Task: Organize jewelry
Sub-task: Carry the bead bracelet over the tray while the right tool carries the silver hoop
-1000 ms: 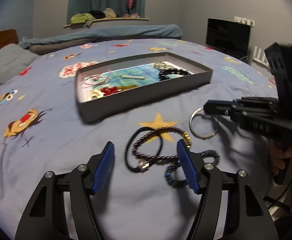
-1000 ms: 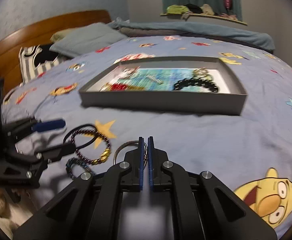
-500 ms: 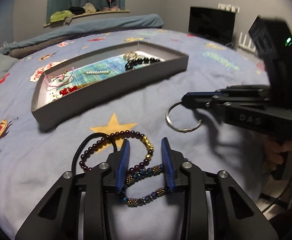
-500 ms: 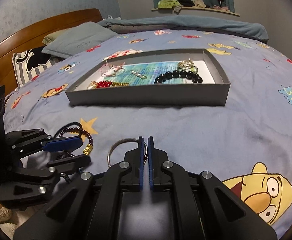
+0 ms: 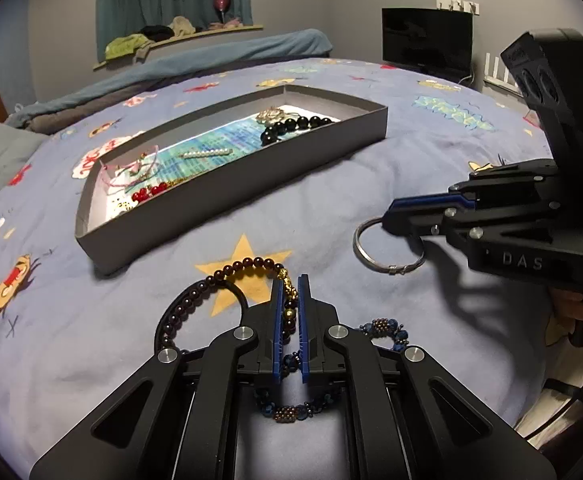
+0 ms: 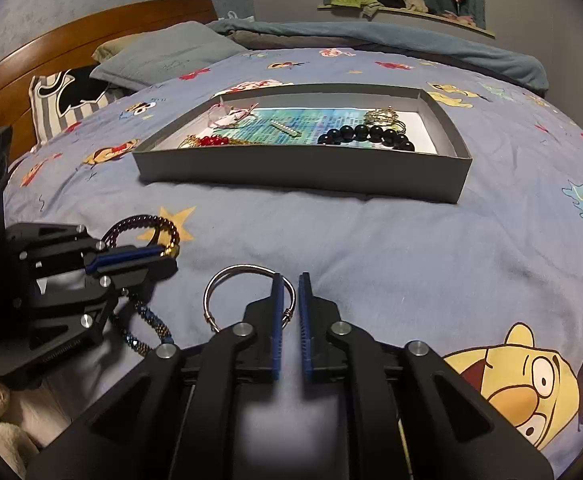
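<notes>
The shallow grey cardboard tray (image 5: 251, 184) in the middle of the blue cartoon-print bedspread (image 5: 91, 320) already holds part of the collection: a black round-bead bracelet (image 5: 295, 126) and a gold filigree piece (image 5: 269, 115) toward its right end, a short strip of pearl-white beads (image 5: 205, 153) near the centre, and pink cords (image 5: 131, 168) with red beads (image 5: 149, 192) at its left end. Three pieces are left on the bedspread between the tray and the near edge of the bed. The left gripper (image 5: 290, 312) has its blue pads pressed together on the dark maroon bead bracelet with gold beads (image 5: 211, 280), pinching it at the gold section; a blue and bronze beaded bracelet (image 5: 383, 326) lies partly under that gripper, apparently not held. The right gripper (image 6: 289, 304) is parting its jaws, and the plain silver metal bangle (image 6: 247, 292) lies flat with its rim passing between the pads, which do not seem to press on it. I judge the sorting about half done: the maroon bracelet looks ready to lift toward the tray, while the bangle and the blue bracelet are not yet secured.
</notes>
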Available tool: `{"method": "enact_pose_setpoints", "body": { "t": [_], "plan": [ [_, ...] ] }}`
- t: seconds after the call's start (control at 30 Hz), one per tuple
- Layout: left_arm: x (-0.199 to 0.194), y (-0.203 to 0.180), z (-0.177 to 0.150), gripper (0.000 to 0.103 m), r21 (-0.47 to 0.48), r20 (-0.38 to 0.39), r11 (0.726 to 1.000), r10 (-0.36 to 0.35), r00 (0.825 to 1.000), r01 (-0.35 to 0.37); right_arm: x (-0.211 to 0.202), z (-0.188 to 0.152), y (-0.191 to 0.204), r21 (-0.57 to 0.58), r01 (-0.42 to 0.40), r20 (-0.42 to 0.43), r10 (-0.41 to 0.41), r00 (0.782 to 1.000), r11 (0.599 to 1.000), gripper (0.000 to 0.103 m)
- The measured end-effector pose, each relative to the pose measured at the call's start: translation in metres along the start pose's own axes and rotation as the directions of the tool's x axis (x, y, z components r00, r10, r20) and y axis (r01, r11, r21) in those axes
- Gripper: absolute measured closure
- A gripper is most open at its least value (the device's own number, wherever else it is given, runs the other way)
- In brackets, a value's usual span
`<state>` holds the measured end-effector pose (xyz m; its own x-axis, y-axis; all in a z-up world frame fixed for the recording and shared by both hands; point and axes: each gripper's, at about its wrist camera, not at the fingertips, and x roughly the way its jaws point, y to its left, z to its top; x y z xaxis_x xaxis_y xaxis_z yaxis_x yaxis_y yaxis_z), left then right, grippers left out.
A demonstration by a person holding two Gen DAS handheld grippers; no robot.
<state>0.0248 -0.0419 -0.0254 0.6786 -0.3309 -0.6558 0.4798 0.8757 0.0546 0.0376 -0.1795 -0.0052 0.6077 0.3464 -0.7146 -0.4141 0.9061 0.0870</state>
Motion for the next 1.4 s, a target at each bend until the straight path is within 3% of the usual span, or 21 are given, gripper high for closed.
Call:
{"method": "enact_pose_setpoints", "body": {
  "t": [0.13,0.33,0.5,0.67,0.83,1.13,1.4],
  "plan": [
    [-0.003,0.0,0.0,0.095,0.003,0.009,1.0,-0.002,1.0,0.002,-0.002,-0.002,-0.002,0.0,-0.013,-0.008,0.013,1.0,1.0,0.086],
    [-0.003,-0.001,0.0,0.095,0.011,0.011,1.0,0.003,1.0,-0.003,0.003,-0.006,0.006,-0.041,0.027,-0.021,-0.028,0.999,0.999,0.085],
    [-0.007,-0.002,0.001,0.096,0.016,0.032,1.0,0.006,0.999,-0.007,0.004,-0.007,0.011,-0.057,0.04,-0.008,-0.04,0.999,0.998,0.098],
    [-0.02,0.002,0.002,0.096,-0.002,0.082,1.0,0.002,0.997,-0.002,-0.014,-0.001,0.007,-0.033,0.049,0.098,-0.046,0.994,0.998,0.099],
    [-0.036,0.015,0.01,0.096,-0.038,0.119,0.999,0.017,0.993,-0.013,-0.038,0.011,0.003,-0.017,0.056,0.225,-0.05,0.973,0.998,0.099],
    [-0.06,0.05,0.063,0.096,-0.06,0.2,0.997,0.066,0.978,-0.055,-0.05,0.053,-0.004,-0.008,0.079,0.33,-0.072,0.941,0.997,0.099],
    [-0.038,0.08,0.115,0.096,-0.068,0.2,0.995,0.08,0.977,-0.068,-0.036,0.124,-0.023,0.022,0.103,0.394,-0.103,0.913,0.994,0.099]
  ]
}}
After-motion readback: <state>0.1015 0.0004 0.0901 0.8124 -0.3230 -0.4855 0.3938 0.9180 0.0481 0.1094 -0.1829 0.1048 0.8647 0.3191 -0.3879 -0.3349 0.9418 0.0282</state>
